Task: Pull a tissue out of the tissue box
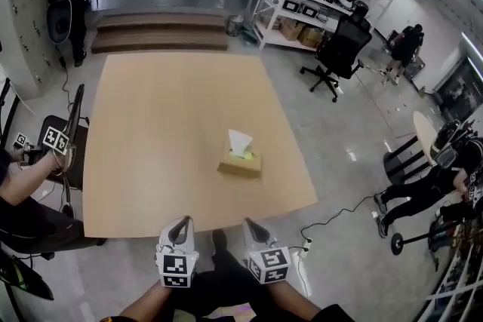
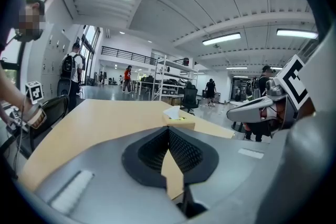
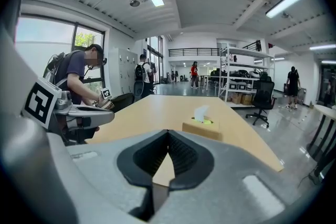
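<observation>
While the tissue box (image 1: 240, 163) is set just right of centre in the head view, on the wooden table (image 1: 151, 147) with one white tissue (image 1: 240, 141) standing up from its slot, the left gripper (image 1: 181, 225) and the right gripper (image 1: 253, 225) are held at the bottom of the frame, short of the table's near edge. Each is seen with jaws pressed together on nothing. Being aimed side by side at the box, they seem placed for an approach; the jaws would have to be parted before the tissue is pinched.
</observation>
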